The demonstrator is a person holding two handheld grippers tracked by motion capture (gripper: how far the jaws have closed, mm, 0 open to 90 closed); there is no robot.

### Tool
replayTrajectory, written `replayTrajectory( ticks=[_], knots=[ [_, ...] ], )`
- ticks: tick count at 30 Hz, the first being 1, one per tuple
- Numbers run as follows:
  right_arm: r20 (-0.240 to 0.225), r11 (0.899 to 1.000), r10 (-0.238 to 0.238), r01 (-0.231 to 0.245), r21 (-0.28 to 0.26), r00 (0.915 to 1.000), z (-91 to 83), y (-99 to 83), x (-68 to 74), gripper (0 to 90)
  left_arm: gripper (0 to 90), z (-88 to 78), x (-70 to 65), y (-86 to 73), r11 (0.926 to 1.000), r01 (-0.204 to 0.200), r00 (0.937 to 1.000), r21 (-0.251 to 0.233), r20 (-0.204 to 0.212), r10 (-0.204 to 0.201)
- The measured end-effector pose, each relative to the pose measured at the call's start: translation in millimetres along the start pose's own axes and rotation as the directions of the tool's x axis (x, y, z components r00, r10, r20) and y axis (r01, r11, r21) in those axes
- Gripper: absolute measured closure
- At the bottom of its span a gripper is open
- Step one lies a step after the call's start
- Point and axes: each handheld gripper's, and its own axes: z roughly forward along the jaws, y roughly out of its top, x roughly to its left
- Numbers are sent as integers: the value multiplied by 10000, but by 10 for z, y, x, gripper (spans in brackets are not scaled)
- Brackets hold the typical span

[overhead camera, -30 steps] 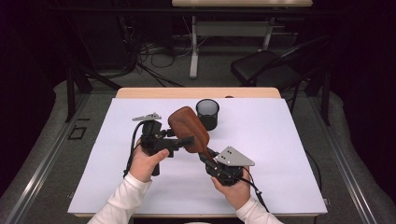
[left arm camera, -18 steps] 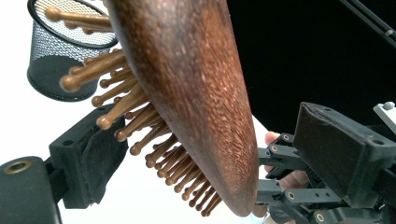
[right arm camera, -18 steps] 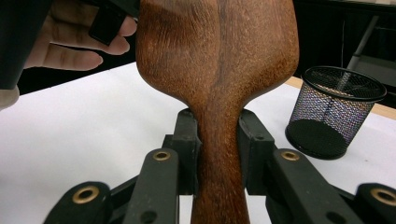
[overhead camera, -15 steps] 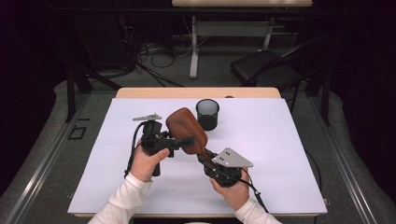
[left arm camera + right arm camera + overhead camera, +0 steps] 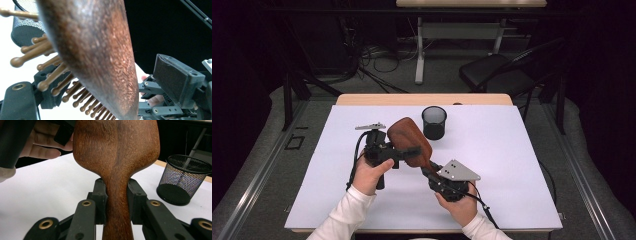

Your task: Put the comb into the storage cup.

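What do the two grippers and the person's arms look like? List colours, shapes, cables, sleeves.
Both the left gripper and the right gripper are black, with linked jaw arms, brass-coloured pivot rivets and blocky pads. Each carries a grey three-cornered plate on top and trails a black cable. The person wears white long sleeves.

I count one brown wooden paddle hairbrush [image 5: 409,140] with brown bristle pins. One black wire-mesh cup [image 5: 434,122] stands on one white-topped table [image 5: 522,170].

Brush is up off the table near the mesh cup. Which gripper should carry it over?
Right. The right gripper is clamped on the hairbrush handle; the left gripper, jaws just closing, only brackets its head. The mesh cup stands just beyond.
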Motion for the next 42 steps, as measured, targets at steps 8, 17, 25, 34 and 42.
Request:
replayTrajectory(
  ticks=[8, 17, 25, 34, 42],
  knots=[
    [-22, 10000, 5, -5, 5, 10000, 5, -6, 11, 718, 185, 14, 33, -11, 9997, 243, 9995, 31, 185, -243],
    [-57, 10000, 1, -1, 16, 10000, 8, -16, 9, 718, 294, 18, 37, -23, 9999, 94, 10000, 130, -2, -94],
    [-76, 10000, -3, 2, -75, 10000, 1, -13, 10, 718, 354, 2, 55, -25, 9998, 194, 9996, -28, 203, -193],
    [-75, 10000, -27, 26, -51, 10000, 9, -24, 18, 718, 370, 0, 76, -36, 9989, 464, 9985, -67, 280, -462],
    [-122, 10000, -11, 11, 14, 9999, 25, -44, 27, 718, 404, -24, 124, -53, 9923, 1236, 9910, -121, 531, -1228]
  ],
)
